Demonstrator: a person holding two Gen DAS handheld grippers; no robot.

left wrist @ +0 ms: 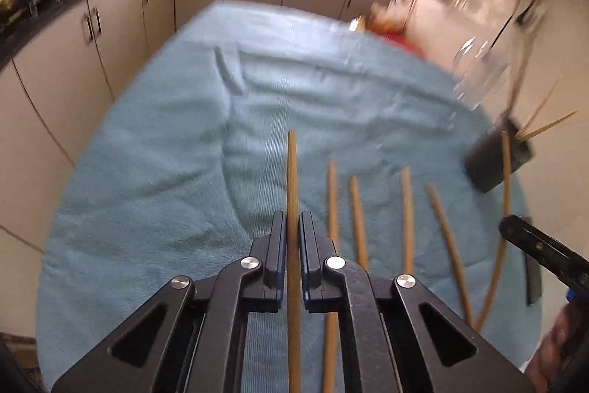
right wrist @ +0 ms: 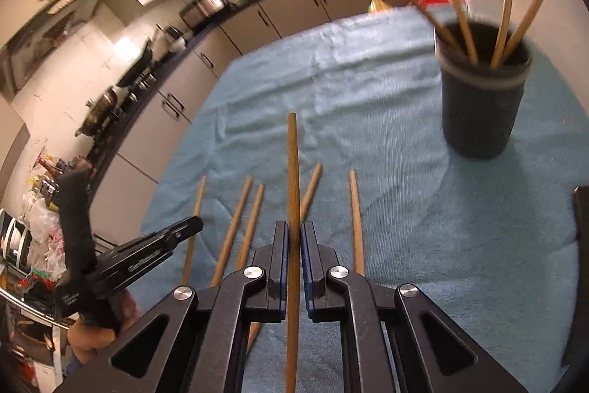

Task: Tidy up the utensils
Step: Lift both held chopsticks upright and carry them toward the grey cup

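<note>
Gripping chopsticks, both grippers (left wrist: 292,227) (right wrist: 293,234) seemingly near the cup (right wrist: 482,91).

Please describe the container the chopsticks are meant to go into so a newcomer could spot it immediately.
Start at the blue towel covering the table and look to its far right side. There stands a dark cylindrical cup with a pale band below its rim. It is the only upright thing on the towel, and several wooden chopsticks already stick out of it, whereas the others lie flat.
</note>
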